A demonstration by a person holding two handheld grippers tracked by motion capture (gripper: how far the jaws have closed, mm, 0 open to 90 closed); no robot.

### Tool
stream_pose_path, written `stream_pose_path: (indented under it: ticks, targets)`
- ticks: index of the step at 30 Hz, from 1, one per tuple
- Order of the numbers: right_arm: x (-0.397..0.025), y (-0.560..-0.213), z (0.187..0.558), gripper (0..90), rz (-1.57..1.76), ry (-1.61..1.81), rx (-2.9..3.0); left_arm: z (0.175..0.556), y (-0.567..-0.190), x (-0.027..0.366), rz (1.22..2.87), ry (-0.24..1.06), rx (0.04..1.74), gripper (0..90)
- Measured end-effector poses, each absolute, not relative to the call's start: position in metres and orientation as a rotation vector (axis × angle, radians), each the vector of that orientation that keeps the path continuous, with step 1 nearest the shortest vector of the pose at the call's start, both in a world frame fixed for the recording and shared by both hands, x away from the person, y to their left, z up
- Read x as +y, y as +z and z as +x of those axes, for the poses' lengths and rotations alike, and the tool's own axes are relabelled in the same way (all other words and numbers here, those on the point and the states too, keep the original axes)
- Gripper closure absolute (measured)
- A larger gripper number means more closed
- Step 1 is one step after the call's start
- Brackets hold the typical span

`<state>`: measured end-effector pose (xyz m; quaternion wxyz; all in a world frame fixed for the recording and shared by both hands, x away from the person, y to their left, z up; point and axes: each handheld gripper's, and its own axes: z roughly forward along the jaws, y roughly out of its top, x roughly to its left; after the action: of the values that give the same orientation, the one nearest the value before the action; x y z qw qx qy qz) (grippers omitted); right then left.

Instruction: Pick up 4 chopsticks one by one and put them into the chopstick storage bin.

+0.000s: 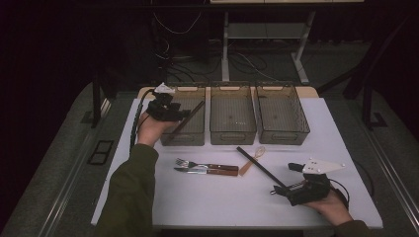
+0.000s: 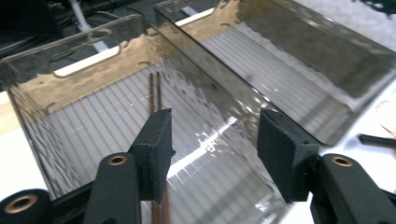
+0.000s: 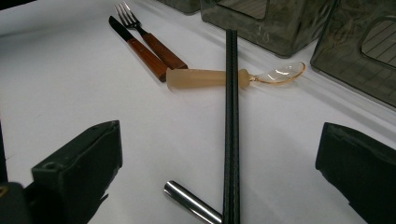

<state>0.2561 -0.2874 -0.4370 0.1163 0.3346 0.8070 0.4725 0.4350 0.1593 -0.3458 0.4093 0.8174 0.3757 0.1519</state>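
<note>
Jaws of our right gripper stand wide apart at the near right of the bench, a pair of black chopsticks lying between them, crossing a pale spoon. Left of that spoon we see a fork and knife side by side. Farther off, our left gripper hangs over the leftmost bin, jaws parted, brown chopsticks leaning inside it.
</note>
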Motion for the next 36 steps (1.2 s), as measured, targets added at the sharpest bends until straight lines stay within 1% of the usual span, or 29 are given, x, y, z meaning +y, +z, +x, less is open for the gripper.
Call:
stream_pose_path:
  ticks: [3,10,18,23,26,33,36]
  targets:
    - [-0.287,-0.437,0.256,0.8,0.980,1.383,2.363,0.424,-0.349,0.160,2.058,0.368,0.930,40.1]
    - [-0.287,-0.437,0.256,0.8,0.982,1.379,2.365,0.398,-0.360,0.163,2.070,0.354,0.888,37.6]
    - [-0.287,-0.437,0.256,0.8,0.981,1.378,2.365,0.371,-0.373,0.168,2.031,0.348,0.884,28.9]
    - [-0.287,-0.438,0.256,0.8,0.984,1.377,2.364,0.355,-0.381,0.170,2.036,0.345,0.864,22.8]
    - [-0.287,-0.438,0.256,0.8,0.984,1.377,2.364,0.344,-0.386,0.170,2.036,0.346,0.849,17.1]
    - [-0.287,-0.438,0.256,0.8,0.986,1.378,2.362,0.321,-0.400,0.167,2.039,0.337,0.799,8.9]
    - [-0.287,-0.438,0.256,0.8,0.986,1.378,2.361,0.312,-0.406,0.168,2.038,0.336,0.796,2.5]
